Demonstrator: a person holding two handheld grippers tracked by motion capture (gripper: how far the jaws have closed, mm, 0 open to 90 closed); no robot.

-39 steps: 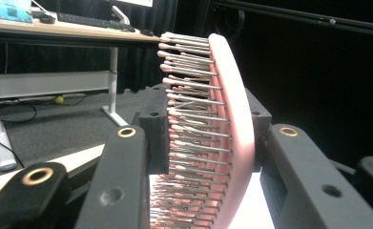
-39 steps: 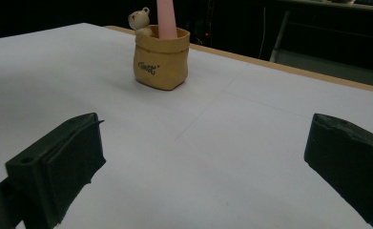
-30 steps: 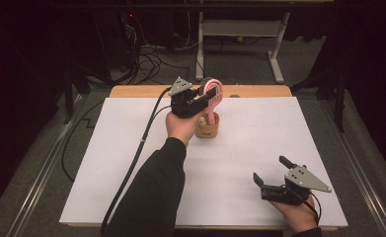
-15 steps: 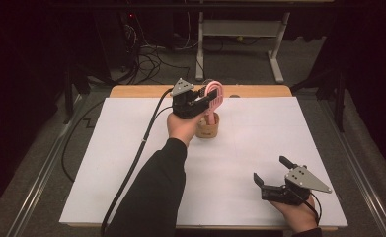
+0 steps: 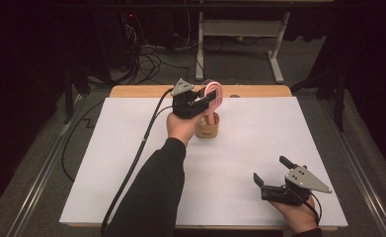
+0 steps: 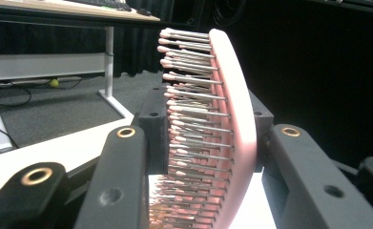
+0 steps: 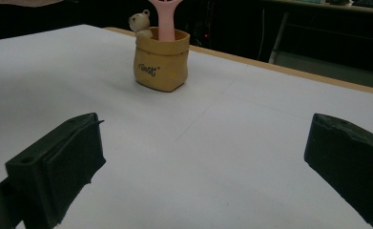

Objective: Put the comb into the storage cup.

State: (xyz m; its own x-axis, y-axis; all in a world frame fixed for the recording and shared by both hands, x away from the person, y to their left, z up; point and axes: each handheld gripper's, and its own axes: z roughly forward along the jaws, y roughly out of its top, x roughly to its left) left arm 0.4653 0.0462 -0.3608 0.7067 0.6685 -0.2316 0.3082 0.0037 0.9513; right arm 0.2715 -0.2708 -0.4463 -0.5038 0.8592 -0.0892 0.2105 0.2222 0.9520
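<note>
A: Holding the pink brush [image 5: 213,94] by its head is the left gripper [image 5: 200,102], jaws squeezed tight on it. In the left gripper view the brush [image 6: 212,129] sits between the two black jaws, its pins pointing to one side.

B: Where does the brush go?

A: Its handle is down inside the little yellow pot [image 5: 208,127], which stands near the far middle of the white table [image 5: 131,173]. I think the brush is going in or coming out; I cannot tell which.

B: And the other hand?

A: The right gripper [image 5: 272,175] rests near the front edge, jaws wide apart, holding nothing.

B: Anything in the way?

A: A tiny bear [image 7: 139,23] sits on the pot [image 7: 161,59] rim, just beside the handle. The next move should be straight up or down, so the pot does not tip.
</note>
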